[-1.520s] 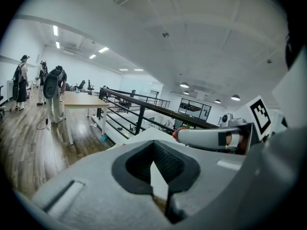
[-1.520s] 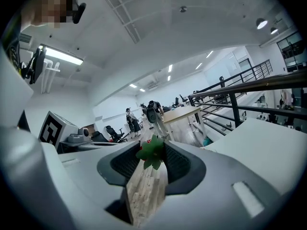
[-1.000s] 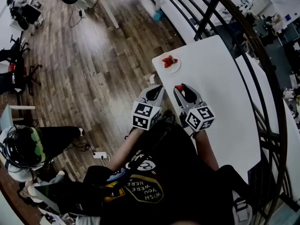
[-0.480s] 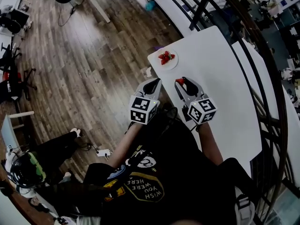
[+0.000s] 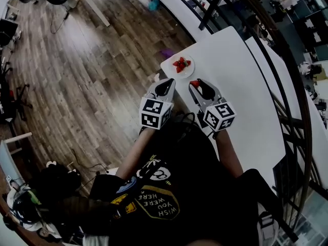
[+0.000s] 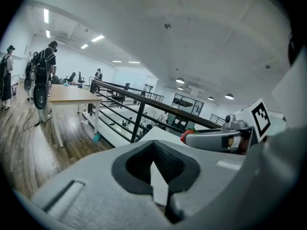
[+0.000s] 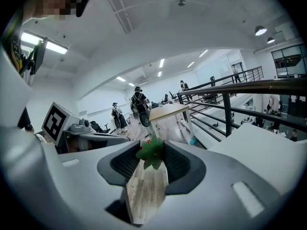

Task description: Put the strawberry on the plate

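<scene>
the strawberry point(image 7: 150, 153) is pinched at the jaw tips of the right hand-held gripper point(image 5: 197, 85), green cap facing back along the jaws, red body away. the left hand-held gripper point(image 5: 165, 86) is narrow and holds nothing. just above, the plate point(image 5: 186, 72) sits on a white surface point(image 5: 241, 86). wooden floor point(image 5: 77, 60) left, black railing point(image 5: 287, 81) right.

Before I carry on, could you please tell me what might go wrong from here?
The strawberry sits at the tip of the right hand-held gripper, so it might slip out. The plate lies at the corner of the table and already holds strawberries, so a released berry could roll onto the floor.
</scene>
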Available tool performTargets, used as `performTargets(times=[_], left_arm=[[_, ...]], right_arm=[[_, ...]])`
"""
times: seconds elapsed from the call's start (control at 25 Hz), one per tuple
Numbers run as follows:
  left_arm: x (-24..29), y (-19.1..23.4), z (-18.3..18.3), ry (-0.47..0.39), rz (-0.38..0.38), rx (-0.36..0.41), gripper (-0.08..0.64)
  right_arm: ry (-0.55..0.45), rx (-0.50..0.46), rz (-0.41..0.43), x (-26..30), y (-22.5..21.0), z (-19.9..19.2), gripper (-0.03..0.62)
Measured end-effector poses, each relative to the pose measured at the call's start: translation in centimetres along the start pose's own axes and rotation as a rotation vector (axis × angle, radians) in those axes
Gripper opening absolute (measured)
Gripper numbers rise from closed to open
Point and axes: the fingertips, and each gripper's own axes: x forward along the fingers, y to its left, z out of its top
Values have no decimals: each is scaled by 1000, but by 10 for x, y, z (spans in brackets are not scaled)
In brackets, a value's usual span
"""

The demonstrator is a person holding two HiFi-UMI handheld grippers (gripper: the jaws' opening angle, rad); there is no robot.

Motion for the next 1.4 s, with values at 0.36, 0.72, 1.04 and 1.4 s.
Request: performTargets(times=[0.36, 0.72, 1.04, 1.4], left_arm=[[10, 18, -9, 23, -24, -26, 5], [31, 21, -16, 54, -7, -58, 5], [51, 31, -25, 76, 16, -73, 5], [67, 35, -31, 99, 17, -81, 5]], right_arm=[[36, 19, -34, 12, -1, -14, 155], [77, 19, -7, 25, -23, -15, 155], [94, 11, 4, 42, -47, -17, 153], [129, 28, 6, 54, -64, -30, 155]])
